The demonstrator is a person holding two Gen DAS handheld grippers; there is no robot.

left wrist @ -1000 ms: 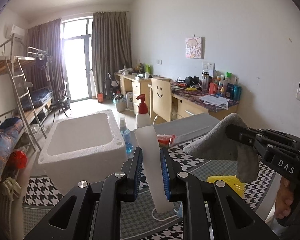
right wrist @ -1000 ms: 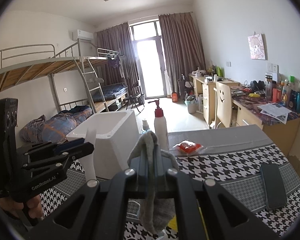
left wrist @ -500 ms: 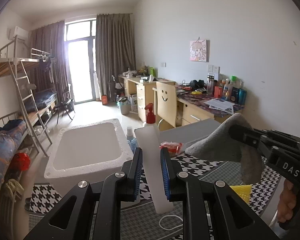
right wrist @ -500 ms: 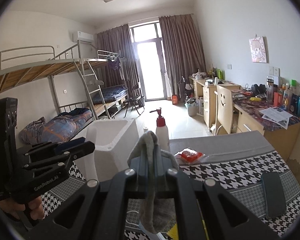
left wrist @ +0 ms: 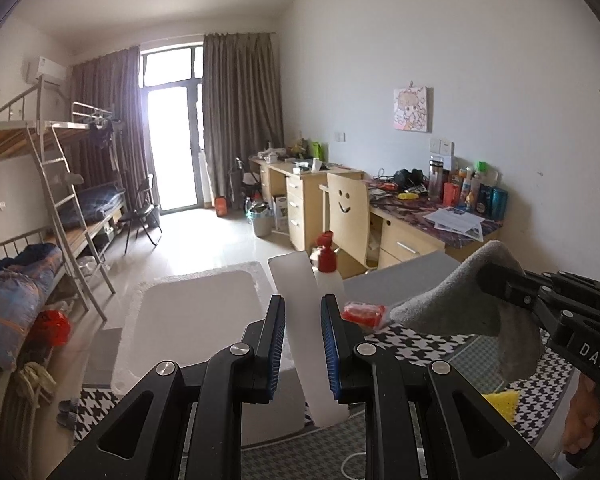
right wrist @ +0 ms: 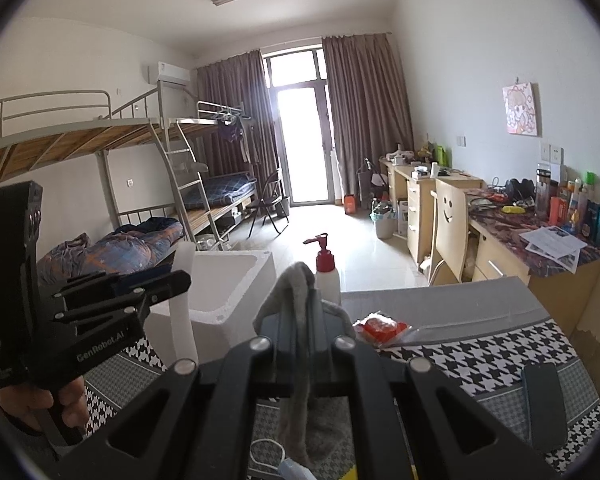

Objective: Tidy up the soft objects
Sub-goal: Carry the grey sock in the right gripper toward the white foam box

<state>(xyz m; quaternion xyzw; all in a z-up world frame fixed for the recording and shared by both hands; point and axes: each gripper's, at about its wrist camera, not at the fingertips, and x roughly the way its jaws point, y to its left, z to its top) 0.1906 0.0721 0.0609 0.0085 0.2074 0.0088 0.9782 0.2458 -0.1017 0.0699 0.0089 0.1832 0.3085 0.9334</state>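
Note:
My left gripper (left wrist: 302,336) is shut on a flat white strip (left wrist: 298,300), which stands up between its blue pads and hangs below them. From the right wrist view this left gripper (right wrist: 172,280) is held by a hand, with the white strip (right wrist: 182,320) in front of the white foam box (right wrist: 236,284). My right gripper (right wrist: 300,320) is shut on a grey cloth (right wrist: 296,288) that drapes over and under its fingers. In the left wrist view the right gripper (left wrist: 496,284) holds the grey cloth (left wrist: 448,304) above the table, right of the foam box (left wrist: 196,320).
A houndstooth cloth (right wrist: 480,360) covers the table. On it are a red-capped pump bottle (right wrist: 326,276), a red packet (right wrist: 380,326), a dark phone (right wrist: 544,400), a yellow sponge (left wrist: 500,404) and a face mask (right wrist: 292,470). Bunk beds, desks and a chair stand beyond.
Both grippers have risen a little with their loads. The foam box sits lower in both views and more of its inside shows in the left wrist view.

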